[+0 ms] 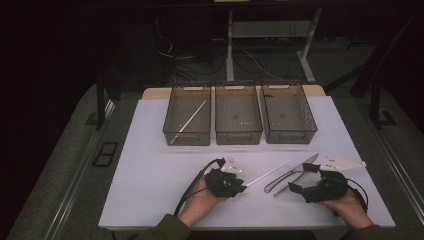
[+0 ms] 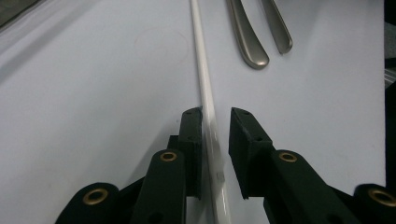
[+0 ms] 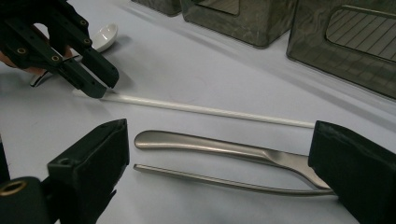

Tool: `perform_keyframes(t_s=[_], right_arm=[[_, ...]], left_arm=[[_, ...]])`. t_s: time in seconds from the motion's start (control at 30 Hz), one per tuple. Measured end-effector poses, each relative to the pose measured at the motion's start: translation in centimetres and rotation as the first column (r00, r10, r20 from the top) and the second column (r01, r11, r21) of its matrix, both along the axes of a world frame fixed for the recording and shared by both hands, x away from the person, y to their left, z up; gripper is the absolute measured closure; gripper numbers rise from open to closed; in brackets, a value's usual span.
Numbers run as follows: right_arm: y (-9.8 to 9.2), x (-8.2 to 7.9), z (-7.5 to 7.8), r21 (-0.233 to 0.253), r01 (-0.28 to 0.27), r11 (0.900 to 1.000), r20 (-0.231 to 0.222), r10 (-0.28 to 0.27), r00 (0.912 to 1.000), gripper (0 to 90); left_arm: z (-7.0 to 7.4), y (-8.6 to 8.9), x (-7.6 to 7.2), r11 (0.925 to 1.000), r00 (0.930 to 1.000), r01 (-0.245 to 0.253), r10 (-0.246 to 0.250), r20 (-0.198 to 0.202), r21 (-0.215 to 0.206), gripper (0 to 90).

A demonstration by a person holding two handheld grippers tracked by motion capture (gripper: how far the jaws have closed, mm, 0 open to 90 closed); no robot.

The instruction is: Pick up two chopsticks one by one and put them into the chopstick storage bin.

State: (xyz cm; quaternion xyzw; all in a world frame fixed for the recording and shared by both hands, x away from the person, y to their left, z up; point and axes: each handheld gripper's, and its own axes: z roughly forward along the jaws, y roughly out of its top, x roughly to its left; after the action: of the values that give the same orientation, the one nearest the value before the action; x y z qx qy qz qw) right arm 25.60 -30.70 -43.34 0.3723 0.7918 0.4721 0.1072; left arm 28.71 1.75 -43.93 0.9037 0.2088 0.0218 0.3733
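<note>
Now left claw (image 2: 215,116) straddles slim glossy white chopstick (image 2: 204,84).

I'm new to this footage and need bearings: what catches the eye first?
Three dark bins line the far side of the white table, the leftmost holding a white stick. Nearer, the left gripper straddles a white chopstick, jaws apart, while the right gripper hovers open over a metal knife.

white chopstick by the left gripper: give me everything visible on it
The white chopstick is a thin, glossy, straight rod, plastic or ceramic by its look, lying flat on the white table. It runs diagonally, its near end between the jaws of the left gripper. The jaws straddle it, still apart; one pad seems to touch it, the other shows a gap. It lies apart from the metal knife beside it.
</note>
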Motion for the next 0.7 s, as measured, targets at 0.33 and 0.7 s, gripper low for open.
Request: perform_keyframes(t_s=[0.33, 0.7], right_arm=[[0.0, 0.1, 0.0, 0.000, 0.001, 1.000, 0.001, -0.001, 1.0000, 5.3], [0.0, 0.1, 0.0, 0.001, 0.002, 1.000, 0.001, -0.002, 1.0000, 5.3]], left_arm=[[-0.4, -1.4, 0.9, 1.0000, 0.9999, 0.002, -0.002, 0.010, 0.003, 74.7], [-0.8, -2.8, 1.0, 0.9996, 0.9996, -0.027, 0.027, 0.009, 0.000, 78.7]])
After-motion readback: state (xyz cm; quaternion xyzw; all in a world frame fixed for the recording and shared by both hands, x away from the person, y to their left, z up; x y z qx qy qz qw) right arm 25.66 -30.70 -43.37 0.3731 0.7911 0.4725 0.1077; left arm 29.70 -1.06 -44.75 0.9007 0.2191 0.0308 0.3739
